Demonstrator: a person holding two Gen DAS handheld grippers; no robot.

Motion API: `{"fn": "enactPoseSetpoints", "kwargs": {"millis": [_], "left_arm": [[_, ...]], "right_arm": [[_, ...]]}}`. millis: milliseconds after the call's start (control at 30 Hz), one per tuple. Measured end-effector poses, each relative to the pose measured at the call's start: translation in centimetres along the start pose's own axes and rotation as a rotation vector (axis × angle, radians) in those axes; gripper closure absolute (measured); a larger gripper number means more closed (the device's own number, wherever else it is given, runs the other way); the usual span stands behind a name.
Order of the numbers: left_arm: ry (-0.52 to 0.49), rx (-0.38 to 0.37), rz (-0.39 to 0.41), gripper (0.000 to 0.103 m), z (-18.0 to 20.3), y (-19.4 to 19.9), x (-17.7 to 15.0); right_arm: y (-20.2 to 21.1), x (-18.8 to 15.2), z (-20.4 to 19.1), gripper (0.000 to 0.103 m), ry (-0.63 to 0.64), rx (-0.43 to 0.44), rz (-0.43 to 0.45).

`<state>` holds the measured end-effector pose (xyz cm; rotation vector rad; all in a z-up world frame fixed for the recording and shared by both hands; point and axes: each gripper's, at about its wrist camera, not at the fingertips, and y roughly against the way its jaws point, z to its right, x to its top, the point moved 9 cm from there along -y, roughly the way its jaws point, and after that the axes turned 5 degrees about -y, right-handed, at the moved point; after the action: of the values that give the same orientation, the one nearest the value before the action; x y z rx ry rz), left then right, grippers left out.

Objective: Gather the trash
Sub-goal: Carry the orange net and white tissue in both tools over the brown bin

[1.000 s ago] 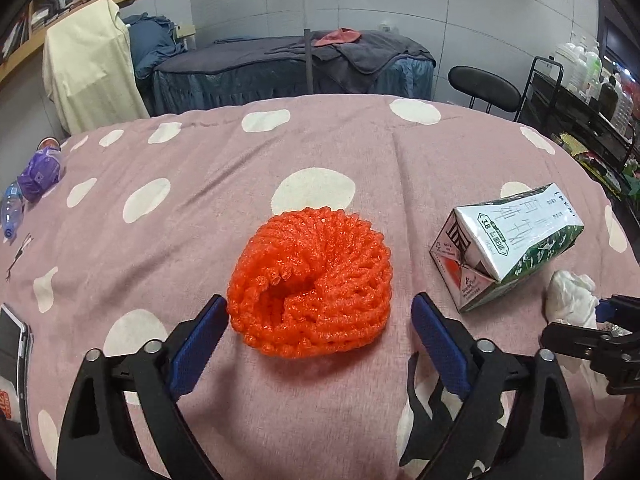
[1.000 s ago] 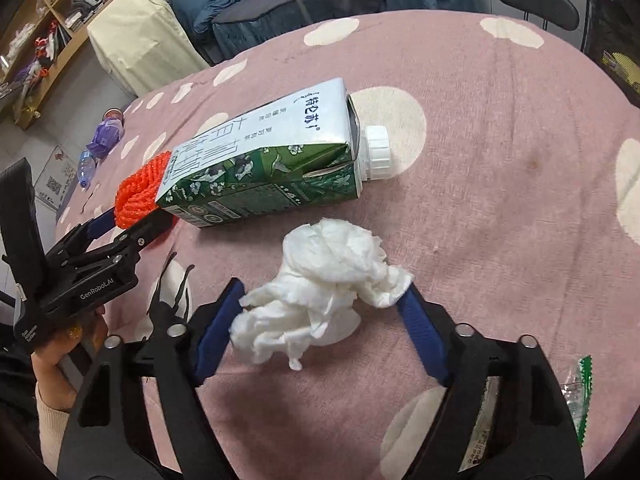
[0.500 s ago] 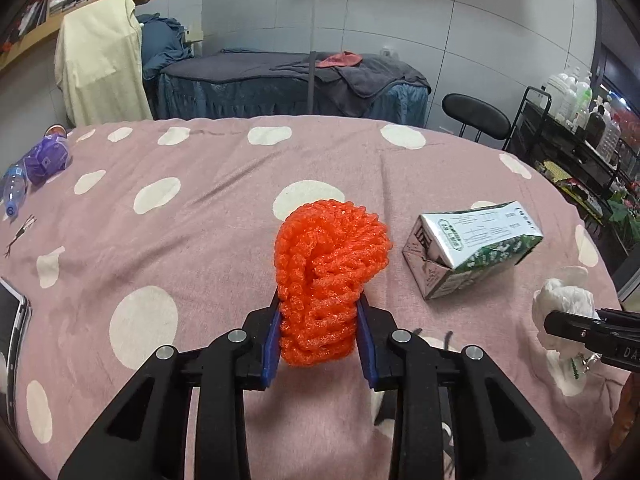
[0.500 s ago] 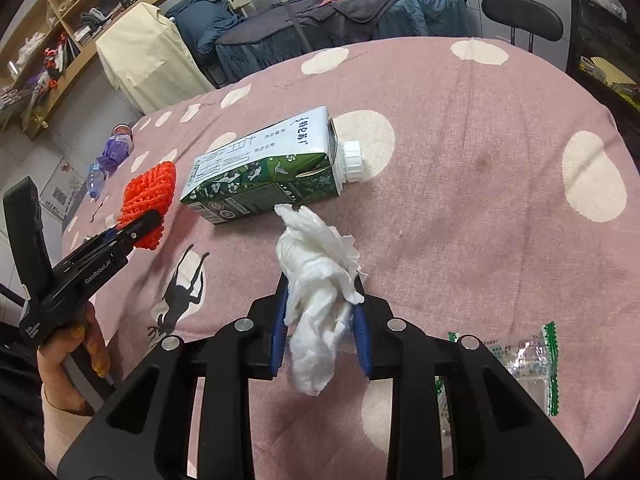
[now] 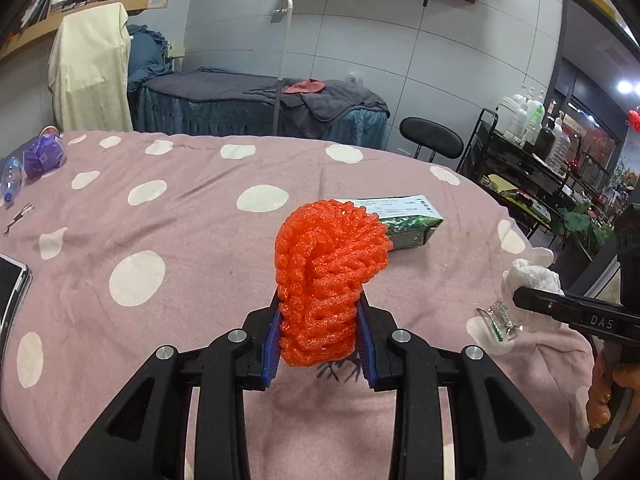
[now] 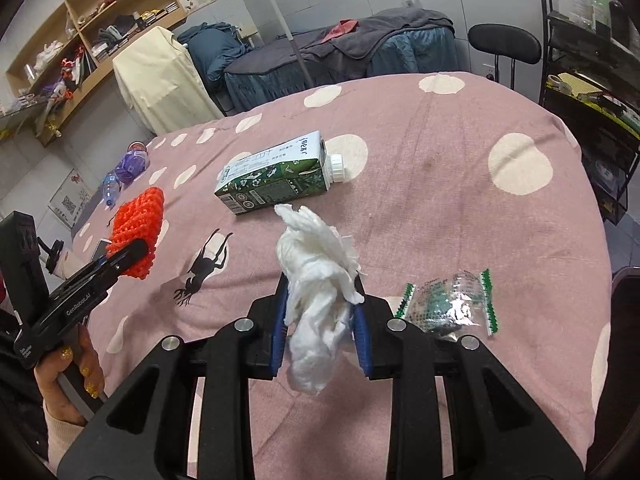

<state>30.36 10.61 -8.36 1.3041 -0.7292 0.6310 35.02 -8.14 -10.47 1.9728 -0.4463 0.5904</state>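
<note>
Left wrist view: the left gripper (image 5: 319, 334) has its fingers (image 5: 272, 336) clenched on the orange foam net (image 5: 326, 276), which is squeezed tall and held clear above the pink, white-dotted surface (image 5: 160, 248). Behind the net lies one green-and-white carton (image 5: 408, 224) on its side, partly hidden by the net. At the right edge the right gripper (image 5: 576, 312) carries a white tissue wad (image 5: 532, 276), and one clear wrapper (image 5: 498, 320) lies on the cloth just below it. Far left lie one crushed purple-labelled bottle (image 5: 40, 158) and one dark phone (image 5: 10, 292) at the edge. Beyond the surface stand a bed (image 5: 256, 108) with grey covers, one black stool (image 5: 432, 142) and a rack of bottles (image 5: 532, 132).

Right wrist view: the right gripper (image 6: 320, 332) has its fingers (image 6: 362, 332) clenched on the tissue wad (image 6: 316, 288), which hangs off the cloth. One carton (image 6: 276, 184) with a white cap lies beyond it, nothing between them. One clear wrapper (image 6: 452, 300) with green edges lies just right of the fingers. At left a hand (image 6: 72, 376) holds the left gripper (image 6: 120, 256), closed on the orange net (image 6: 138, 228). One purple bottle (image 6: 126, 168) lies farther back, near the surface edge.
</note>
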Motion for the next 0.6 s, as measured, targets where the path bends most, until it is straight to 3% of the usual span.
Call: {"fn": "enactPoseSetpoints", "kwargs": {"millis": [600], "left_arm": [[-0.057,-0.114,0.080,0.072,7.2,4.7,-1.0]], "right_arm": [[8.4,-2.0,3.7,0.074,-0.005,-0.060,0.173]]}}
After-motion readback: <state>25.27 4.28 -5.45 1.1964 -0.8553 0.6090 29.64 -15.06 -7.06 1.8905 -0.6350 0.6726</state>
